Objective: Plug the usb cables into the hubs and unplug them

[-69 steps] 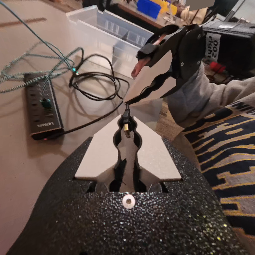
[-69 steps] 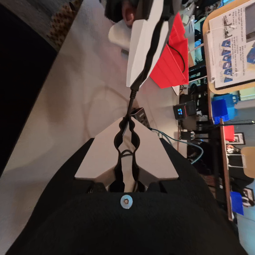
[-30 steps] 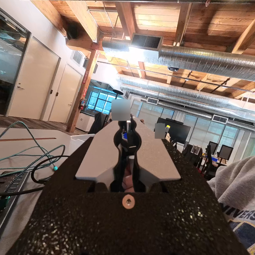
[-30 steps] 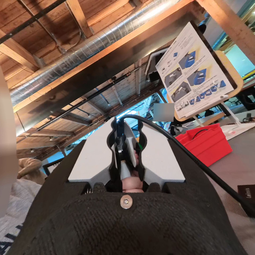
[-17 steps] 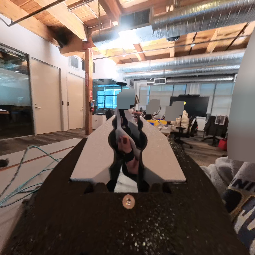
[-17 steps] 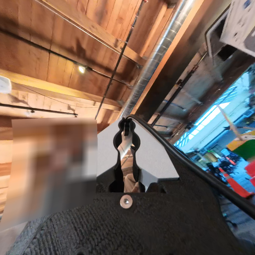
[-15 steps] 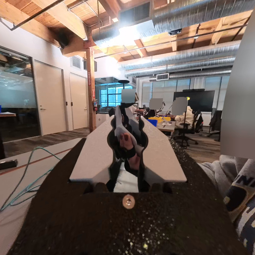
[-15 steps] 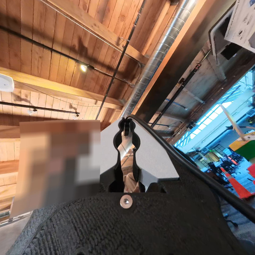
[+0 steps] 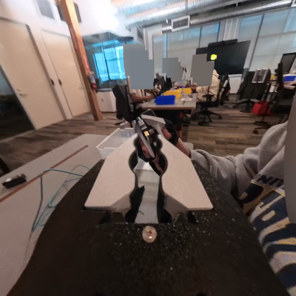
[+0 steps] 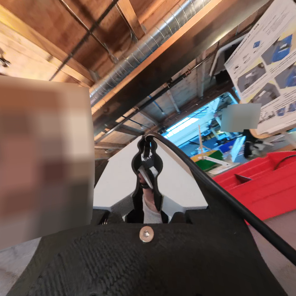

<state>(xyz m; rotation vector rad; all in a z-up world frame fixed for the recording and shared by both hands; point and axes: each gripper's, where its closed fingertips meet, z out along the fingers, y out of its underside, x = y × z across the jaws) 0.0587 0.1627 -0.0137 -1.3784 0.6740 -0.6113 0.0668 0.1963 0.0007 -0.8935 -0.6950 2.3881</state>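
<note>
My right gripper (image 10: pixel 148 137) is shut on a black USB plug (image 10: pixel 146 154). Its black cable (image 10: pixel 216 189) bends back over the right finger and runs down to the lower right. In the left wrist view the right gripper (image 9: pixel 141 123) is just beyond my left gripper (image 9: pixel 148 137), with the gold-tipped plug (image 9: pixel 145 131) between its grey fingers. My left gripper is slightly open and empty, raised above the table. The left gripper's pale fingers (image 10: pixel 146 173) show through the gap in the right wrist view. A small black box (image 9: pixel 13 180), possibly a hub, lies far left on the table.
A teal braided cable (image 9: pixel 48 184) trails across the pale table (image 9: pixel 19 224). A clear plastic bin (image 9: pixel 112 141) stands behind the grippers. A red bin (image 10: pixel 256 181) and a tilted instruction board (image 10: pixel 272 64) are at right. A grey sleeve (image 9: pixel 232 163) reaches in. People sit at desks beyond. Spacing between my two grippers at the tips: around 4 cm.
Both grippers rose from the table and turned to face each other. My left gripper let go of the plug, and the right one holds it. Both views have tilted back down since half a second ago.
</note>
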